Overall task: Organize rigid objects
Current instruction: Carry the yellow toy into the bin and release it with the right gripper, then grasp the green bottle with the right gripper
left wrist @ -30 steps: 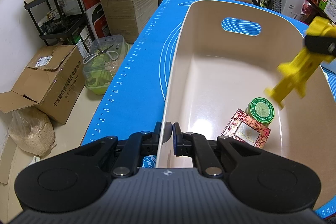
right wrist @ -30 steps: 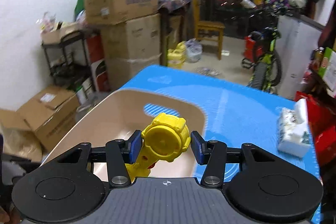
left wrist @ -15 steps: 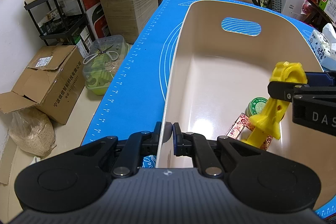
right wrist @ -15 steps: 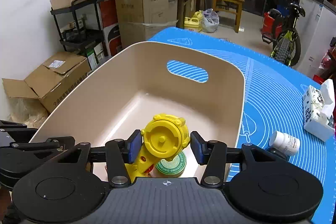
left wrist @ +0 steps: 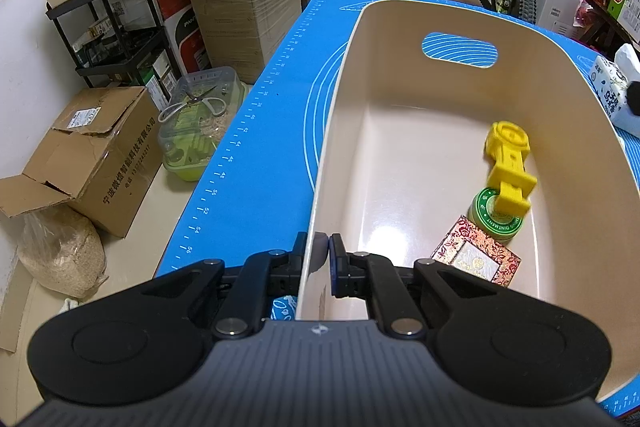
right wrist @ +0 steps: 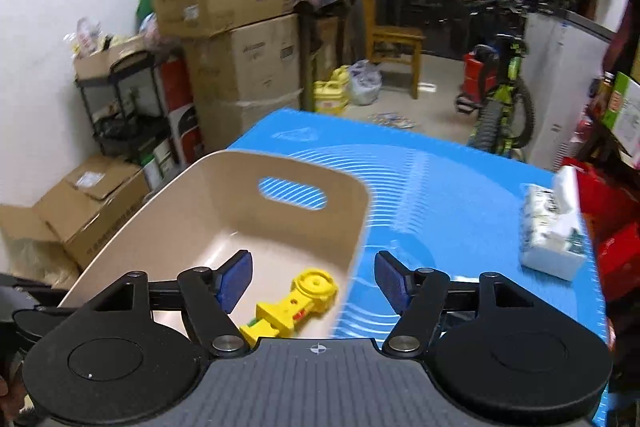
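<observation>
Clamping the near rim of the beige bin [left wrist: 560, 75] with the left gripper [left wrist: 322, 255], one pad outside the wall and one inside, most likely steadying the bin on the blue mat [left wrist: 256, 163] during drops; spreading the jaws of the right gripper [right wrist: 313, 277] above the bin's right edge, nothing between the pads, yellow toy [left wrist: 509, 167] lying free inside the bin with one end resting on the green ointment tin [left wrist: 496, 223], beside the red patterned box [left wrist: 476, 259]; leaving the tissue pack [right wrist: 552, 227] out on the mat, well apart from the bin
</observation>
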Available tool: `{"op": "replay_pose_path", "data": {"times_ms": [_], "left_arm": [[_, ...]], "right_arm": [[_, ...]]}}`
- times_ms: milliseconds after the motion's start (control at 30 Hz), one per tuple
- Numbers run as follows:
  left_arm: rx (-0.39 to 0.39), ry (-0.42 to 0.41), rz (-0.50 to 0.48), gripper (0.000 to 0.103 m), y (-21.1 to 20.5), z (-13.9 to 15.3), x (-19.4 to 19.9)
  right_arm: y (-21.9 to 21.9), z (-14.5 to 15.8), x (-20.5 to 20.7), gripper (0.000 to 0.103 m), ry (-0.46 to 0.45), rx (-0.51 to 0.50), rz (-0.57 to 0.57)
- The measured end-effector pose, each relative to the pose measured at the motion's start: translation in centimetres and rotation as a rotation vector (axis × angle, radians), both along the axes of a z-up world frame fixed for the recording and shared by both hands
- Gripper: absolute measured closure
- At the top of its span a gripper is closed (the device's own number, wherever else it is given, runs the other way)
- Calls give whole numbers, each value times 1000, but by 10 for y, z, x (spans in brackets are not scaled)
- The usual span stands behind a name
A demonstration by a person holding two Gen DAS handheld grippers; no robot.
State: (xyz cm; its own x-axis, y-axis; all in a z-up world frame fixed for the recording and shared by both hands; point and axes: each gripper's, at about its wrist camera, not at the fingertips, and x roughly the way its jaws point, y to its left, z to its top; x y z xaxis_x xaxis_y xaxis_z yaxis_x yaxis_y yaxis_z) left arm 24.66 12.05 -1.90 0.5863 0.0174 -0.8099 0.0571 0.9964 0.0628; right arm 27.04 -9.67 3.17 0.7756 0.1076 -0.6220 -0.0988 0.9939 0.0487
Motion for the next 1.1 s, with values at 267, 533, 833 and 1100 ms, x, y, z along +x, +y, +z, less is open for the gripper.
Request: {"op": "replay_pose_path", "data": {"times_ms": [267,533,833,1100], "left_arm": [[0,0,1,91,-1,-1,0],[-1,-1,2,91,0,-1,0],[-3,0,1,91,1,-2,0],[-4,0,2,91,1,-2,0]], "right_arm": [[-53,-25,-5,29,61,1,-106],[-54,-68,-6,29,162,-29,-104],[-47,-110,2,29,302,-8,-74],[-36,-125,-6,38,351,11,-89]]}}
